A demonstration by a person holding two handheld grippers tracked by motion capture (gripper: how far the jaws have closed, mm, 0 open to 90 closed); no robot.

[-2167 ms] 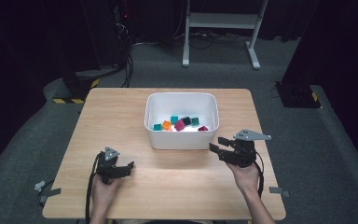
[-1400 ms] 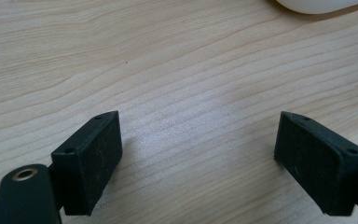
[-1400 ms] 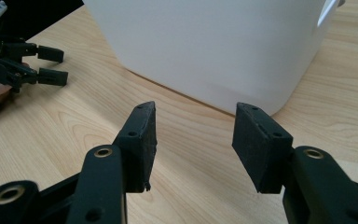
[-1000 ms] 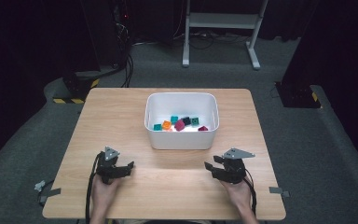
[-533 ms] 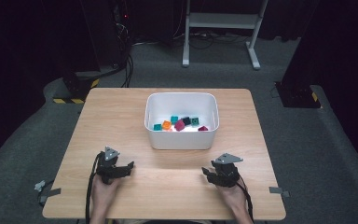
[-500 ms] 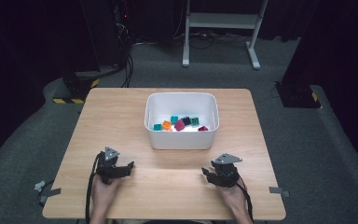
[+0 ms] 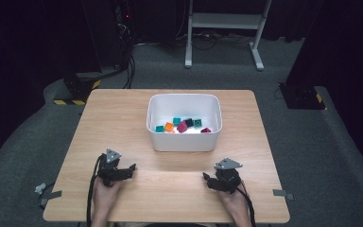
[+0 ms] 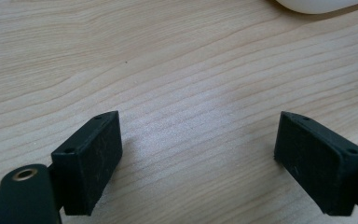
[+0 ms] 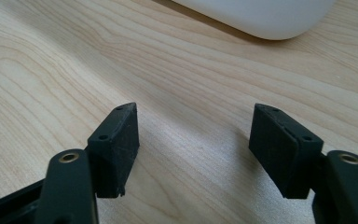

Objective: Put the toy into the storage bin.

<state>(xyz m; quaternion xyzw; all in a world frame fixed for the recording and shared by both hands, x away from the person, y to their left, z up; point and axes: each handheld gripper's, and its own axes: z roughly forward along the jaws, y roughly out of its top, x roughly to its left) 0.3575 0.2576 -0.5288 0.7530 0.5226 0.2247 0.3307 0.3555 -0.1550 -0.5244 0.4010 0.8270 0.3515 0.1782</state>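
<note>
Where table bare, hand-held grippers (image 7: 125, 169) agape

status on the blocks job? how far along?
Done, by the look of it: the coloured blocks all lie in the white bin. In hand: nothing; the left gripper and right gripper rest open on the table. The right gripper's jaws have just opened. Left: apparently nothing.
</note>
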